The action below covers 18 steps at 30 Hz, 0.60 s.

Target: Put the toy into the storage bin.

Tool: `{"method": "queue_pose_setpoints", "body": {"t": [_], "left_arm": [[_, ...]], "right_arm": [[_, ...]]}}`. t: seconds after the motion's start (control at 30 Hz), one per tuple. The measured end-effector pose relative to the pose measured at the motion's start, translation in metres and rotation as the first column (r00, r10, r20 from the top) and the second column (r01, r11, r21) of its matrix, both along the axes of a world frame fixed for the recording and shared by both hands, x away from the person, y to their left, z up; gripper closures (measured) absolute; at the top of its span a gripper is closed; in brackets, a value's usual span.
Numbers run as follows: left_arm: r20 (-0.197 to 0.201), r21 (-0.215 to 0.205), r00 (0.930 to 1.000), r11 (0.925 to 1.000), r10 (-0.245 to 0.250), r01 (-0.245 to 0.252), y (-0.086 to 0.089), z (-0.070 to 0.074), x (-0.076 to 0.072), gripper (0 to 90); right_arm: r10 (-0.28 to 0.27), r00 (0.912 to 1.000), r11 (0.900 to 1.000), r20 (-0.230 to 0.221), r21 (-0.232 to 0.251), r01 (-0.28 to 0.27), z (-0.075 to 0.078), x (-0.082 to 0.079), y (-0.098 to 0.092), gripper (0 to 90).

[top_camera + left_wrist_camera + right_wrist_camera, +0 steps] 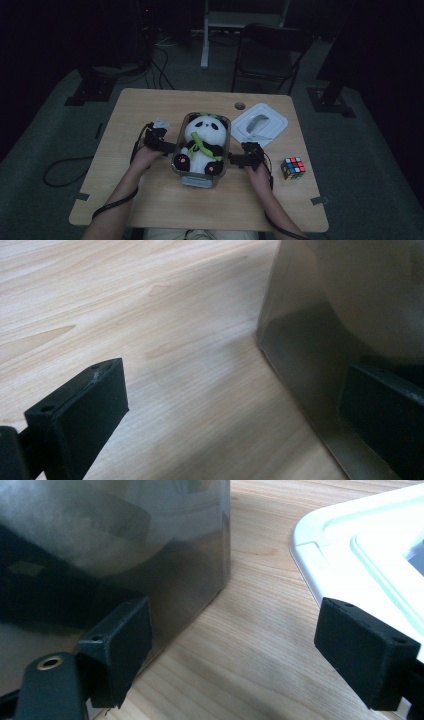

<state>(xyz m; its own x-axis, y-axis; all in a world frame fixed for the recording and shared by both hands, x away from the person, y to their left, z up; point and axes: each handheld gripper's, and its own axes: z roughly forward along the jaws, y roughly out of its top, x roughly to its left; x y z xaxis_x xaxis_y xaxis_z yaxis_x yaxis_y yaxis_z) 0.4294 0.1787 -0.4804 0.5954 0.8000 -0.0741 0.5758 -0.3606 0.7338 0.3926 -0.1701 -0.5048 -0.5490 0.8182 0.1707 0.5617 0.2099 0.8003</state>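
Two grippers flank the clear container (201, 176), left gripper (167, 147) and right gripper (236, 160) at its long sides. Both sets of fingers (367, 655) stand wide open, holding nothing. Container's long axis runs away from the person.

We see a dim room, w/ light falling mostly on the light wood table (150, 107), which has rounded corners & a small round hole (240, 106) near its far edge. The floor (45, 135) is grey-green. Behind the table stands a dark folding chair (270, 52), w/ a white frame leg (205, 35) beside it. Black stand bases (92, 87) sit left & right; cables (62, 170) trail across the floor. The far background is nearly black.
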Motion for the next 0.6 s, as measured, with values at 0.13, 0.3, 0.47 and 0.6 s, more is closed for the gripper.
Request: {"method": "queue_pose_setpoints", "body": {"t": [0.13,0.3,0.47,0.6], "left_arm": [[-0.011,-0.010,0.9997,0.9997,-0.022,0.022,-0.004,0.002,-0.008,0.5],[-0.011,0.001,0.9987,0.9988,-0.050,0.050,-0.008,0.003,-0.017,0.5],[-0.032,-0.025,0.9977,0.9980,-0.059,0.059,-0.005,-0.002,-0.022,0.5],[-0.040,-0.041,0.9968,0.9968,-0.069,0.068,-0.001,-0.004,-0.026,0.5]], "right_arm": [[0.016,0.9998,1.000,-0.010,-0.006,-0.016,0.000,0.000,-0.007,15.6],[0.024,0.9997,0.999,0.005,-0.022,-0.023,0.002,-0.003,-0.011,17.3],[0.035,0.9992,0.999,0.018,-0.017,-0.035,0.002,-0.012,-0.013,17.4],[0.052,0.9985,0.999,0.014,-0.008,-0.052,0.006,-0.017,-0.015,13.9]]}}
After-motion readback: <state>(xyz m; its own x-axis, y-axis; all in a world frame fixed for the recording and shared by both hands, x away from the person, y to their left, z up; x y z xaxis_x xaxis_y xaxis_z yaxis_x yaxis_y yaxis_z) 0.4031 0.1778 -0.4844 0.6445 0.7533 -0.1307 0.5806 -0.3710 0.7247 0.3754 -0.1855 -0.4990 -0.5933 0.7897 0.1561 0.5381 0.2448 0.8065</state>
